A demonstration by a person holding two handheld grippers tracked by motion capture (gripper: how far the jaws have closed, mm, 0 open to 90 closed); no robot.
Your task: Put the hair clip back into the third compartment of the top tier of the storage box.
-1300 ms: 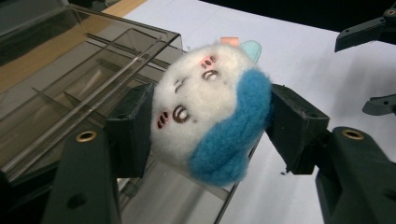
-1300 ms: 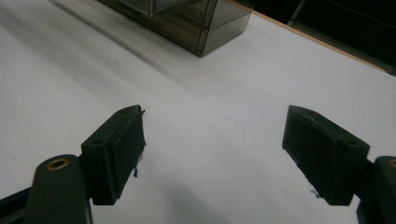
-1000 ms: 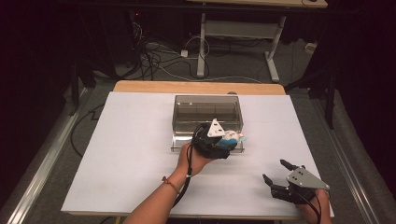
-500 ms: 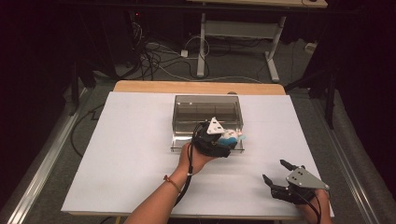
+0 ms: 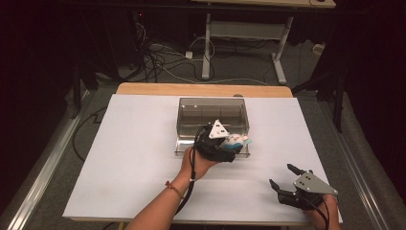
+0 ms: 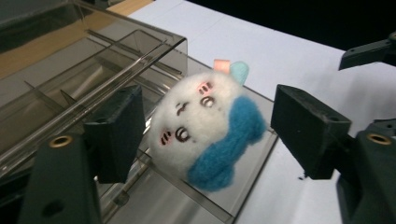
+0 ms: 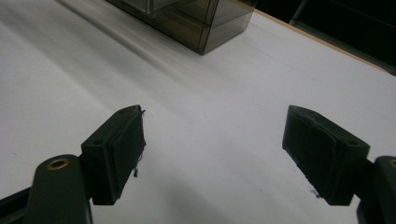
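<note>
Left gripper (image 6: 205, 135): jaws have just been opening, now released, plush toy (image 6: 205, 128) between them, resting on clear box's (image 5: 213, 112) pulled-out drawer (image 6: 243, 186). Right gripper (image 5: 288, 178): jaws spread wide, nothing held, above white table (image 5: 134, 143).

room: dark | floor (image 5: 143, 76): grey (tangled cables (image 5: 163, 55)) | far desk (image 5: 249, 28): white-legged

Plush toy (image 6: 205, 133) between parted jaws

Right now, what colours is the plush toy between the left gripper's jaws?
The plush toy is white with a blue patch and pink cheek marks, clearest in the left gripper view.
</note>
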